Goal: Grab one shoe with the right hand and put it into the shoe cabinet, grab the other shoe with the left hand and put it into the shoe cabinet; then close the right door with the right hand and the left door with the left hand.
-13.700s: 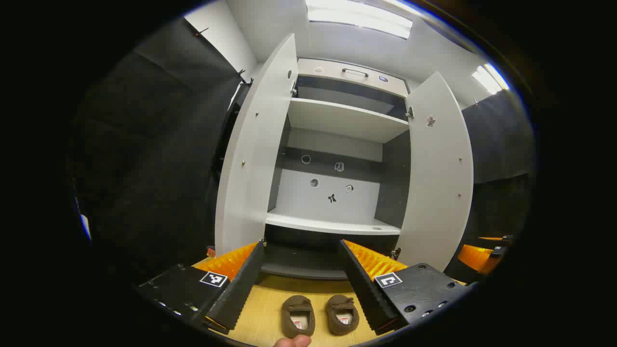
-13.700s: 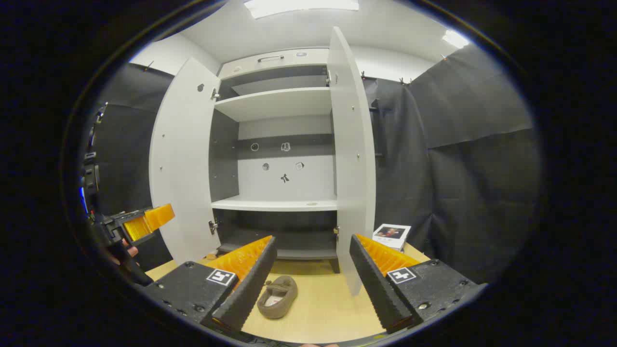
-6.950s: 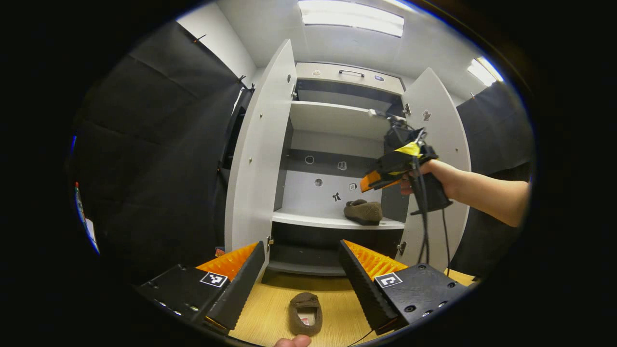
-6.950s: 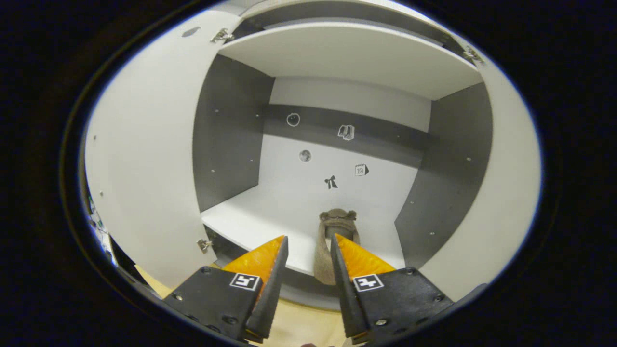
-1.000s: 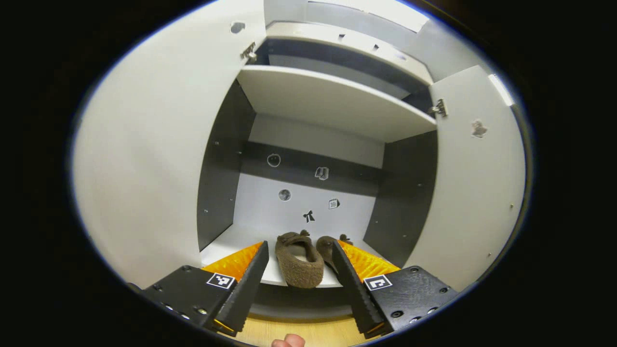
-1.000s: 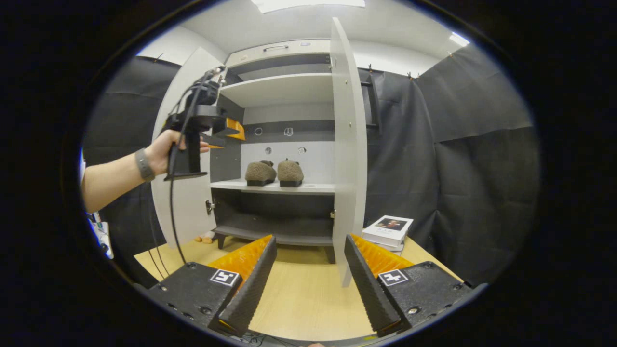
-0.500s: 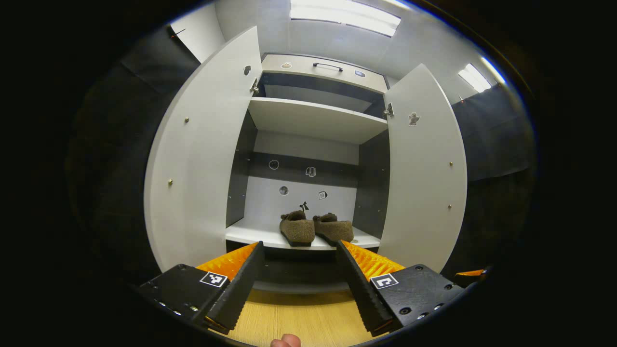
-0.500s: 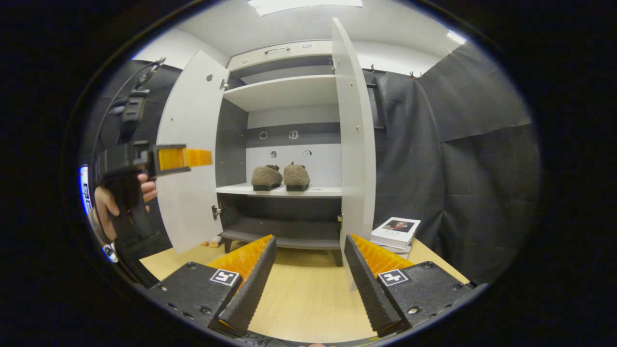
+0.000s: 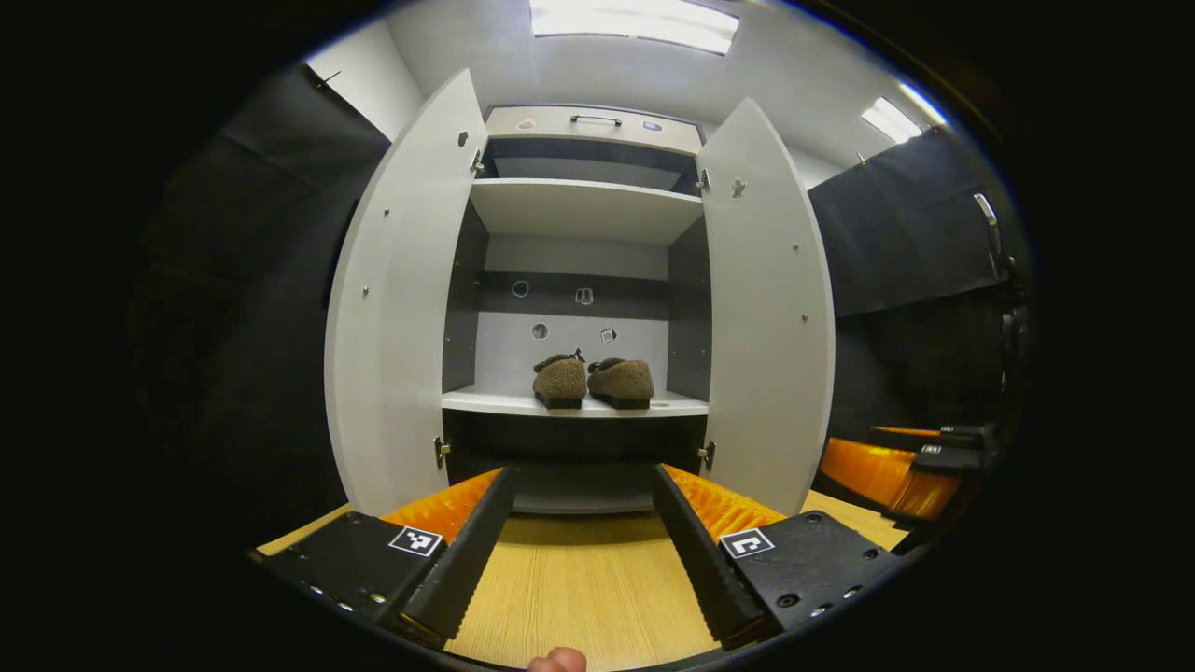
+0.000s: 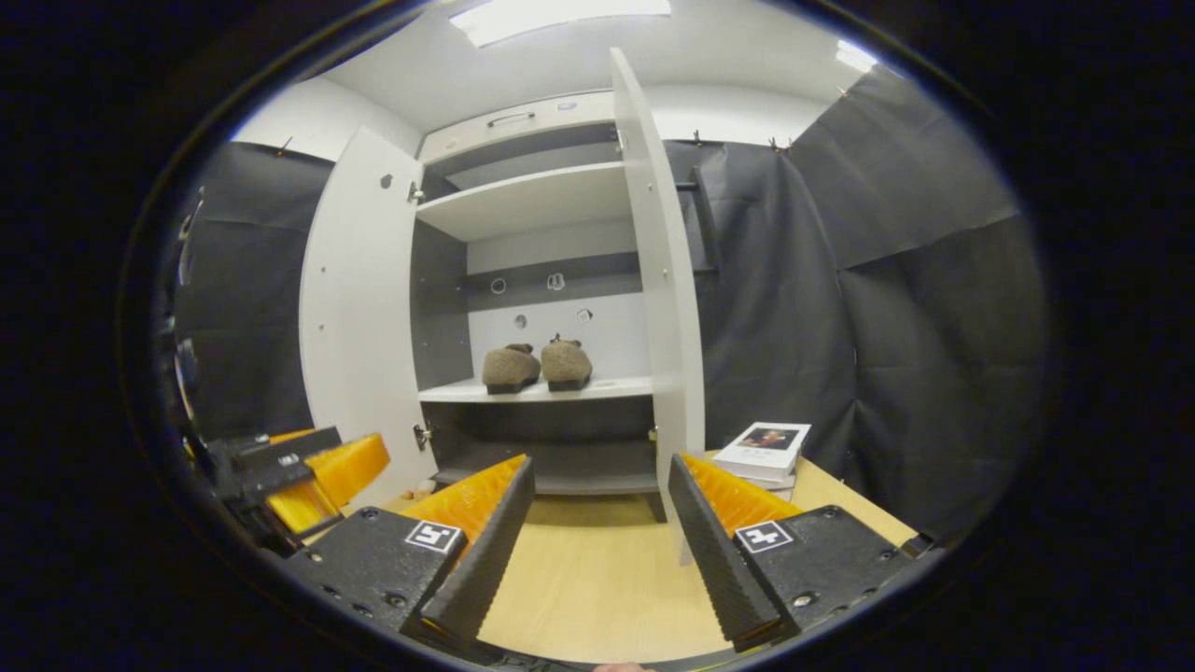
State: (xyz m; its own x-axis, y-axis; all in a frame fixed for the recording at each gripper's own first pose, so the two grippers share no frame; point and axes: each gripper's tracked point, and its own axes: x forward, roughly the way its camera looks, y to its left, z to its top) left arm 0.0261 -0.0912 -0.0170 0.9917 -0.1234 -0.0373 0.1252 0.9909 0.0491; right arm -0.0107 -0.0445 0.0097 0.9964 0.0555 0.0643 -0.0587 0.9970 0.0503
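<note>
Nearest in my left gripper view: the left gripper (image 9: 579, 551), its two fingers spread wide with nothing between them, over the bare wooden surface (image 9: 583, 597). A fingertip (image 9: 557, 661) pokes in at the bottom edge. In my right gripper view the right gripper (image 10: 597, 541) is likewise wide and empty over the same surface. I see the other gripper's orange fingers low at the side of each view.

On the surface to the right of the cabinet: books (image 10: 766, 448) in a short stack; I cannot count them.

Farther: one shoe cabinet (image 9: 583, 126), two doors, both open: left door (image 9: 401, 299) and right door (image 9: 766, 308) swung out towards me.

Inside, on the middle shelf (image 9: 574, 403): two brown shoes, left shoe (image 9: 559, 380) and right shoe (image 9: 621, 381), side by side, just beside each other, heels towards me. One more shelf (image 9: 583, 207) above carries nothing I can see.
</note>
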